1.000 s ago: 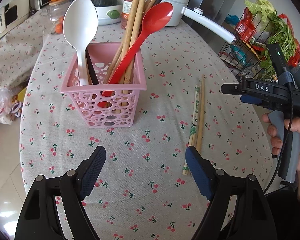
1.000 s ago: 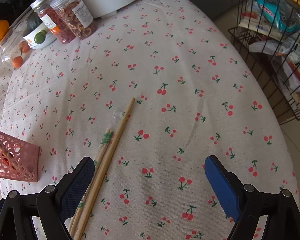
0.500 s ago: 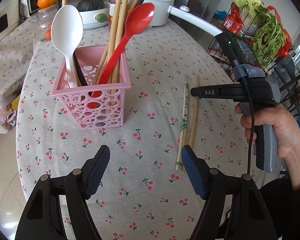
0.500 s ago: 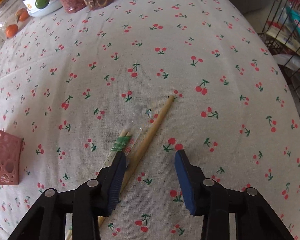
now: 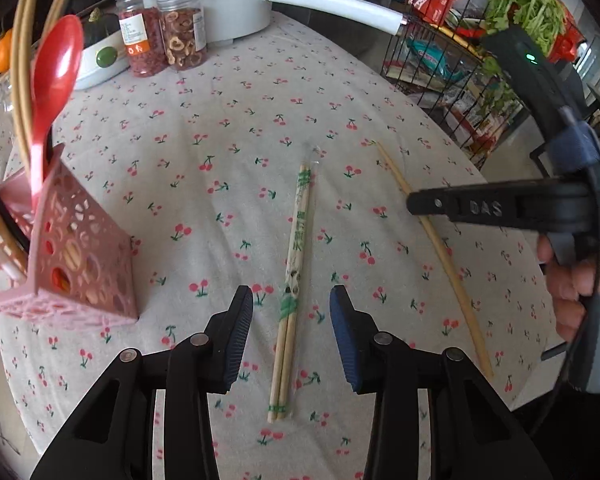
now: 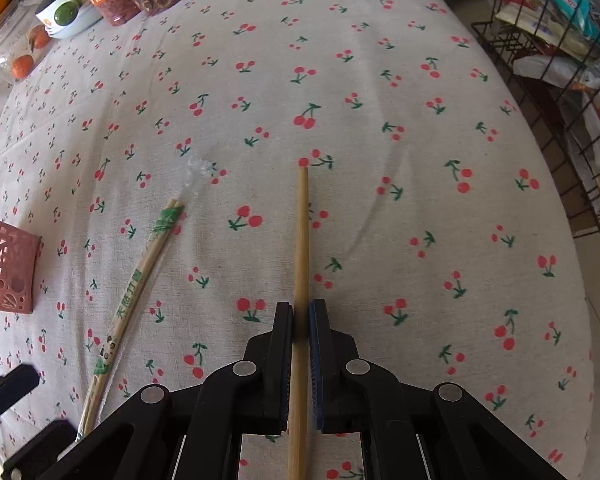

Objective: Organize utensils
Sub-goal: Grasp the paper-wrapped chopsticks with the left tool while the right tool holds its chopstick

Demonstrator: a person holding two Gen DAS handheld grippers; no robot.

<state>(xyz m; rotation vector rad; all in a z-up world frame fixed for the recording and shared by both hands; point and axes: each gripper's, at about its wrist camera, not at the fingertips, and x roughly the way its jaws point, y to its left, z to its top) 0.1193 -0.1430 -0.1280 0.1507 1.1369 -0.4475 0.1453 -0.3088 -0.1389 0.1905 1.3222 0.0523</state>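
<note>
The cherry-print tablecloth [image 6: 380, 80] lies bare beyond the chopsticks toward its right edge. Only the left wrist view shows the pink basket [image 5: 80, 264] holding a red spoon [image 5: 56, 76]. Right of the basket, the left gripper [image 5: 291, 334] is spread around the wrapped chopstick pair [image 5: 296, 248]. Farther right, the right gripper [image 6: 300, 332] pinches 1 bare chopstick [image 6: 302, 232].

Bright, even daylight, soft shadows, strong fisheye bending (edges perhaps slightly blurred)
</note>
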